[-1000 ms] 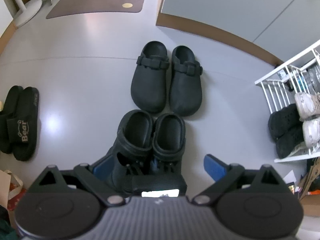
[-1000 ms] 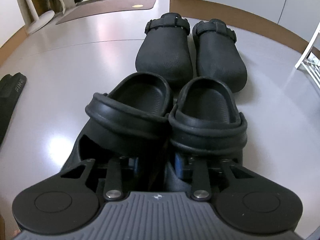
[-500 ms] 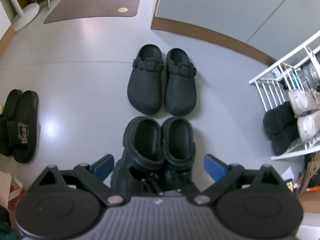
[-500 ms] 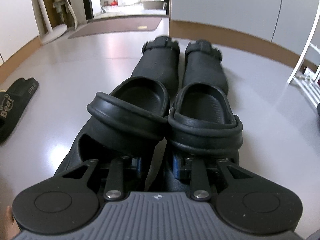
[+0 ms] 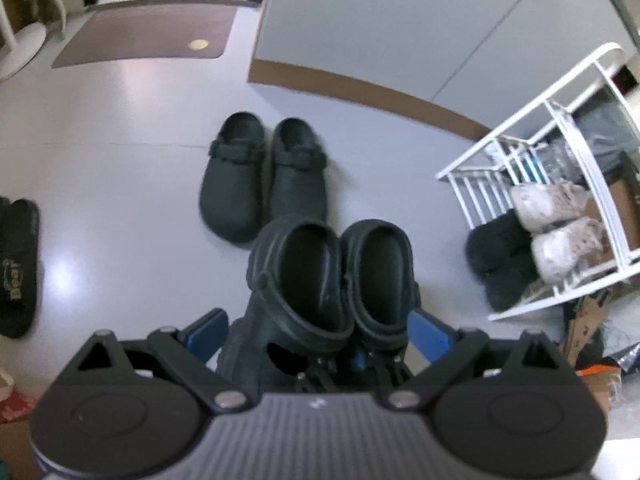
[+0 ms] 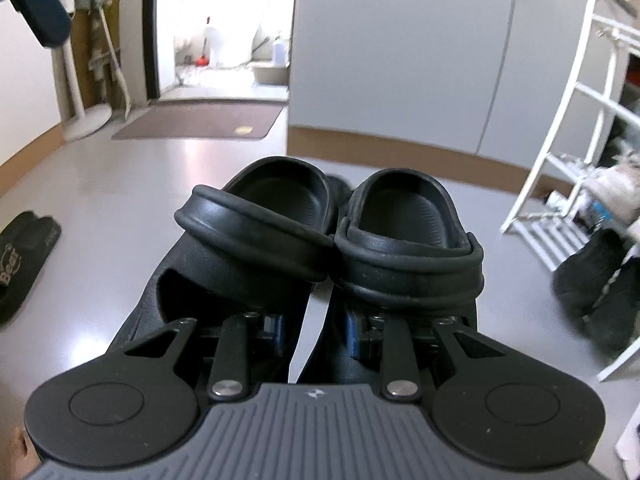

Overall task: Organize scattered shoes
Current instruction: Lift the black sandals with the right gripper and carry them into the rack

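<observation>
two black clogs | matte rubber, heel rims up | right gripper clamps both | left gripper spread wide, empty

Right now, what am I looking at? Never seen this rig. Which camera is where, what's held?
No robot: a person carries a two-finger tool in each hand, each with a fisheye camera looking along its fingers. The right tool is clamped on the inner heel walls of a pair of black clogs, raised off the floor. The left tool, seen from its own camera, is open, blue pads either side of that pair, holding nothing. On the floor: a second clog pair, black slides, a doormat. A white shoe rack stands at right.
</observation>
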Available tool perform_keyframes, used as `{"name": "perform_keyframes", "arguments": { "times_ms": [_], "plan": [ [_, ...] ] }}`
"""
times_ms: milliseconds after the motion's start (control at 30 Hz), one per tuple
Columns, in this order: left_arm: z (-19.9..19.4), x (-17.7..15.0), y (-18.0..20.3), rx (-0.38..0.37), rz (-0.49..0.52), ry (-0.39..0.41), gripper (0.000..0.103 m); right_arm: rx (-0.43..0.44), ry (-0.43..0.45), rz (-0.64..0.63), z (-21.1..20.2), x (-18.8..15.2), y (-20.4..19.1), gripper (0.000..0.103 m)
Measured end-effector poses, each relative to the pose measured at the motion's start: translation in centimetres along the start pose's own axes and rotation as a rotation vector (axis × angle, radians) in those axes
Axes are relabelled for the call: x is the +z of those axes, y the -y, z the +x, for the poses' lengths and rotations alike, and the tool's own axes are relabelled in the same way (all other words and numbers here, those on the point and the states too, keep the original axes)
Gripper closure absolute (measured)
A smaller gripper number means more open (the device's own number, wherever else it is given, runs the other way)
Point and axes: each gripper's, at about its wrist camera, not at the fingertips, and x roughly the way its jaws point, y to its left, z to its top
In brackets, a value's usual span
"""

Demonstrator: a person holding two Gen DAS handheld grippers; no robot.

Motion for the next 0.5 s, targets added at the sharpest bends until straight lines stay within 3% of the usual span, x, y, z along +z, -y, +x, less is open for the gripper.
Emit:
{"name": "perform_keyframes", "arguments": {
  "times_ms": [500],
  "plan": [
    [-1.7, -1.3, 3.0, -0.107, 0.107, 0.016, 0.005, -0.187, 0.13, 0.043, -5.9, 3.4, 6.3, 0.073]
  ]
}}
